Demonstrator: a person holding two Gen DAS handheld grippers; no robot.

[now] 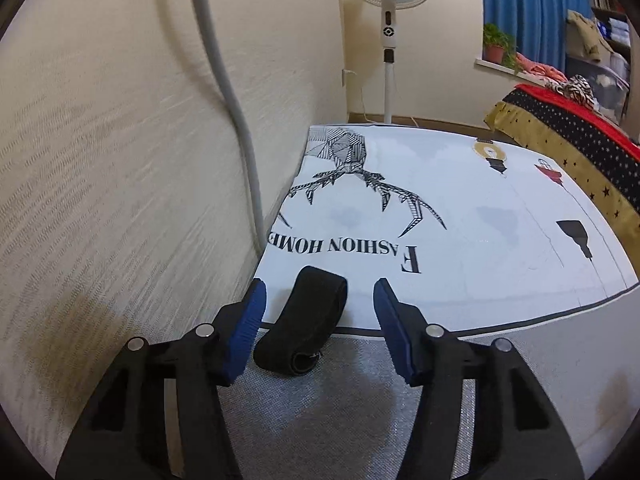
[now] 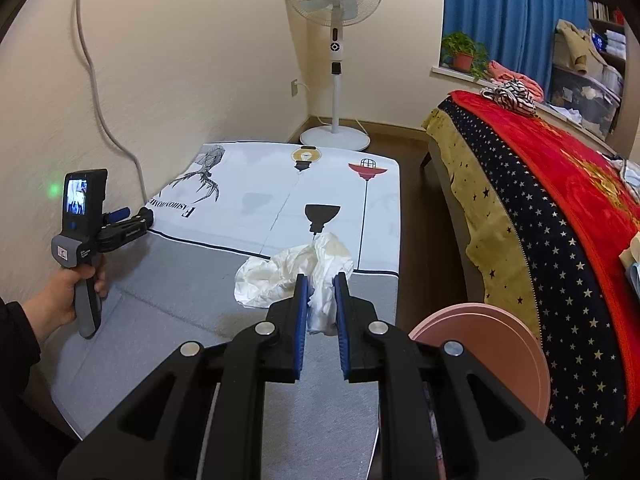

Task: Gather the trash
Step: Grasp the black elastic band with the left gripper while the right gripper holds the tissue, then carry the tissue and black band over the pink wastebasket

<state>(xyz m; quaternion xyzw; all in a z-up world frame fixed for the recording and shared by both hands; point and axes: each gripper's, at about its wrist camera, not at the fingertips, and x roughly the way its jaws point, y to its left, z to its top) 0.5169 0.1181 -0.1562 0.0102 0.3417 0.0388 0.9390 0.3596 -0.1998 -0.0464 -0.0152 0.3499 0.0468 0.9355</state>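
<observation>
The printed mat (image 2: 280,184), white with black figures, fills the middle of the right wrist view, with a grey mat (image 2: 168,312) below it toward the lower left; a bed under a red and starred blanket (image 2: 560,216) runs down the right edge, and a standing fan (image 2: 335,8) is seen at the top centre. A pink round bin (image 2: 492,340), taken to be the trash receptacle, is seen at the lower right, just beside the bed; its opening cannot be made out.

The crumpled white wrapper (image 2: 296,268) lies at the centre of that view, across the seam of the two mats; its near fold is clenched between the blue pads of the right gripper (image 2: 321,292), so the grasping step is judged to be in hand. A lift and a carry toward the lower right are called for next, with release over the bin.

The left gripper (image 1: 318,300) is held spread wide at the bottom centre of its own view; a black strap (image 1: 304,324) lies between its fingers, untouched; whether it counts as trash cannot be told.
</observation>
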